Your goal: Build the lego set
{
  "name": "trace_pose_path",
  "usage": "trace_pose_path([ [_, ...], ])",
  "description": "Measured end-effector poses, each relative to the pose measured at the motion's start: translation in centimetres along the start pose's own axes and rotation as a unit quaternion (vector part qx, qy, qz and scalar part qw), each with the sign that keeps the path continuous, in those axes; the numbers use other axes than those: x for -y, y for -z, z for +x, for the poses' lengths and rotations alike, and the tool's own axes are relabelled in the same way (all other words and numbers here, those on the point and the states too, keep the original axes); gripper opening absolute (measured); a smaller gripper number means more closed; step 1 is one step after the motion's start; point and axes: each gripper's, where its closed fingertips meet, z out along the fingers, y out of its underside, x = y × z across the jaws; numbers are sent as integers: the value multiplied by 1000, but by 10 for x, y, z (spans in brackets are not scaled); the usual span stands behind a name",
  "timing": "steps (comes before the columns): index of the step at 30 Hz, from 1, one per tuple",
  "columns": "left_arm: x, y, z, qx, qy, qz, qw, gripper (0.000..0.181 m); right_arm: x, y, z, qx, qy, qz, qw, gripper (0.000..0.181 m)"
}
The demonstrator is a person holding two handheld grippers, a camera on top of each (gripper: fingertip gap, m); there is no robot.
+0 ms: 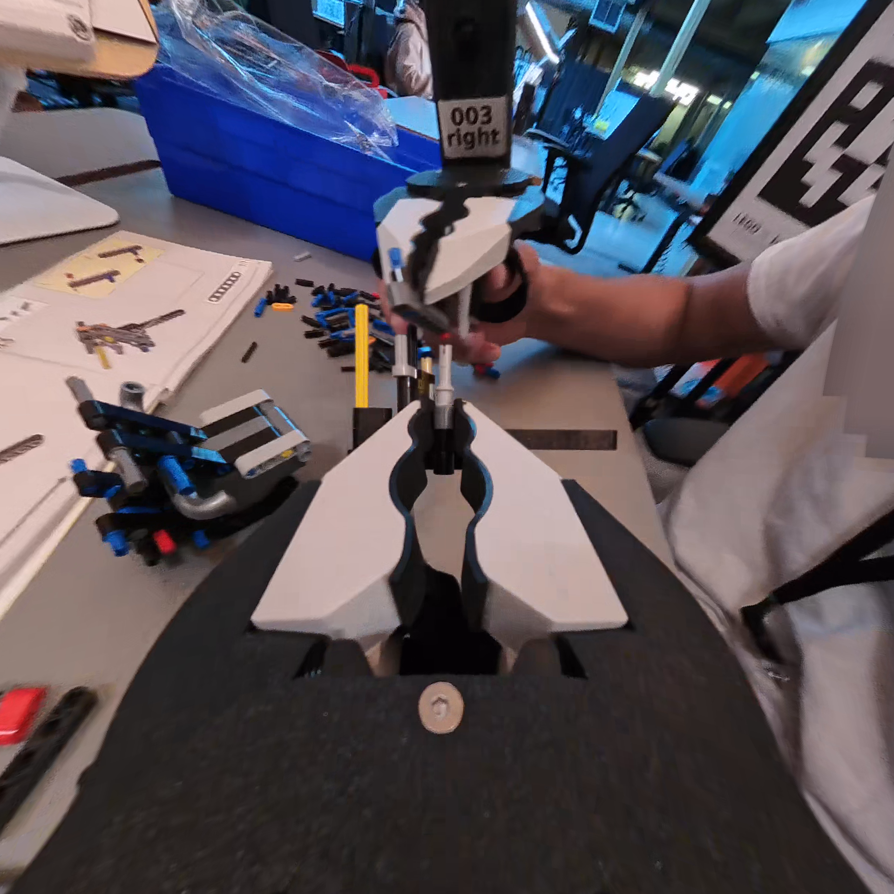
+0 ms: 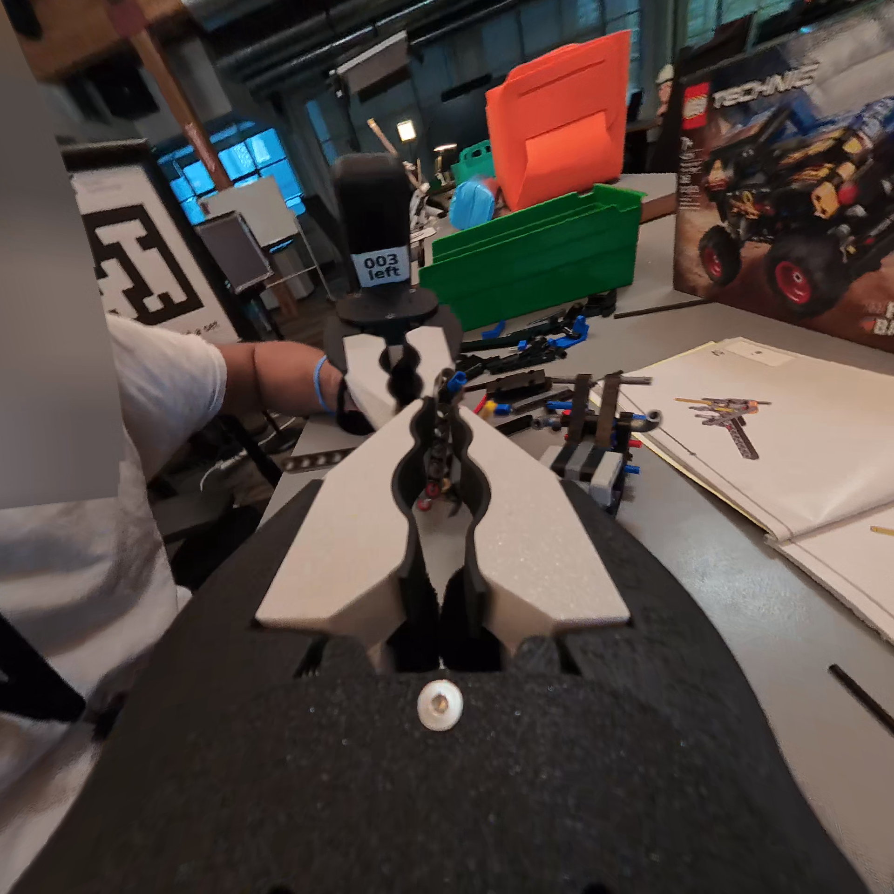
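My left gripper [image 1: 441,413] is shut on a small black sub-assembly [image 1: 442,450] with grey and white pins [image 1: 444,387] standing up from it. A yellow axle [image 1: 361,358] rises beside it. My right gripper [image 2: 441,409] is shut on a black holed beam [image 2: 441,442] that carries a blue pin [image 2: 454,382] and red pins [image 2: 430,492]. The right gripper [image 1: 411,300] hovers tip-down just above the left one's pins. The left gripper [image 2: 401,372] shows right behind the beam in the right wrist view. A partly built blue, black and grey model [image 1: 193,469] [image 2: 595,450] lies on the table.
An open instruction booklet [image 1: 121,309] [image 2: 754,435] lies beside the model. Loose black and blue pieces [image 1: 338,314] [image 2: 532,348] are scattered beyond. A blue bin [image 1: 271,159], a green bin [image 2: 532,261] and the set's box [image 2: 783,193] stand at the back. A person's arm [image 1: 604,314] reaches in. Some 4 cm of space lies between my two pairs of fingers.
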Motion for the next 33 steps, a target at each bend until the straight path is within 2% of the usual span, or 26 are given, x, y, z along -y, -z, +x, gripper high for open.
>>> trace_pose_path([
  [4,5,-2,2,-25,54,24,998,6,0,-5,-1,33,-73,17,997,4],
  [7,-1,-4,-2,-34,88,26,995,6,-2,-9,-2,51,-104,22,993,4],
  [11,3,3,-10,-42,135,51,989,6,-3,-8,0,41,-92,21,995,4],
  [13,3,5,-13,-44,149,55,986,6,-7,-9,2,18,-50,7,999,4],
  [17,2,5,-12,-47,143,50,987,6,-5,-10,3,-25,36,-5,999,4],
  [21,0,3,-11,-42,136,40,989,6,-8,-13,2,-39,78,-17,996,4],
  [33,-11,1,-6,-14,64,-6,998,5,-23,-8,-6,35,-19,-63,997,6],
])
